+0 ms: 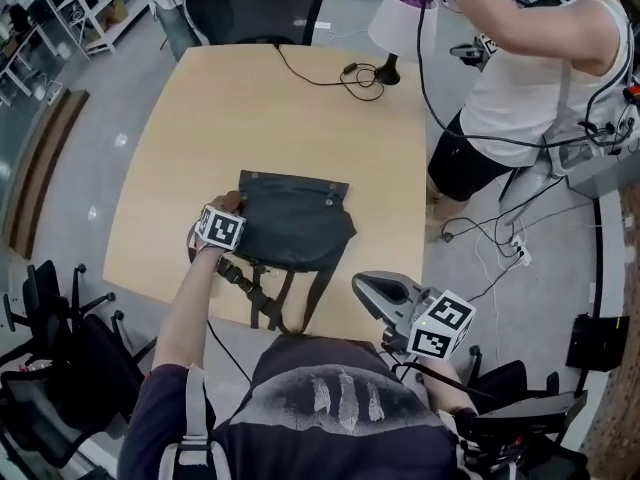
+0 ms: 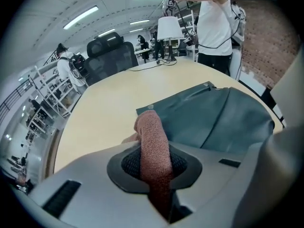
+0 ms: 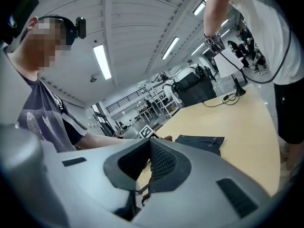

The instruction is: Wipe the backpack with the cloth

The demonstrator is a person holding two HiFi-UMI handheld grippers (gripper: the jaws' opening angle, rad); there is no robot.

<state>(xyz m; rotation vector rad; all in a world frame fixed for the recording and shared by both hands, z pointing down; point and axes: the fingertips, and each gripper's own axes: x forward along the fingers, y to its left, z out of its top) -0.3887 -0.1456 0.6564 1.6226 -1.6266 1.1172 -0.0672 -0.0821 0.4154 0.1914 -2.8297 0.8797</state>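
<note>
Pale wooden worktop [image 1: 300, 118] carries a flat dark grey fabric backpack [image 1: 295, 218]. Left tool [image 1: 225, 218], clamped on a rust-brown terry cloth [image 2: 153, 137], meets its left edge. Right tool [image 1: 368, 288] is closed and empty, off the worktop. Wiping looks about to begin: drag the cloth across.

right tongs [image 3: 150, 148] closed on nothing, dark backpack [image 3: 202, 144] flat on table [image 3: 237, 122].

Backpack [image 1: 295, 218] lies on table [image 1: 300, 118], near your edge, straps over edge. Your left gripper [image 2: 154, 167] at its left side, cloth [image 2: 152, 132] between jaws. Your right gripper [image 1: 368, 288] off near-right corner, apart from backpack. Lamp [image 1: 400, 18] at far edge, chair [image 1: 255, 8] behind
</note>
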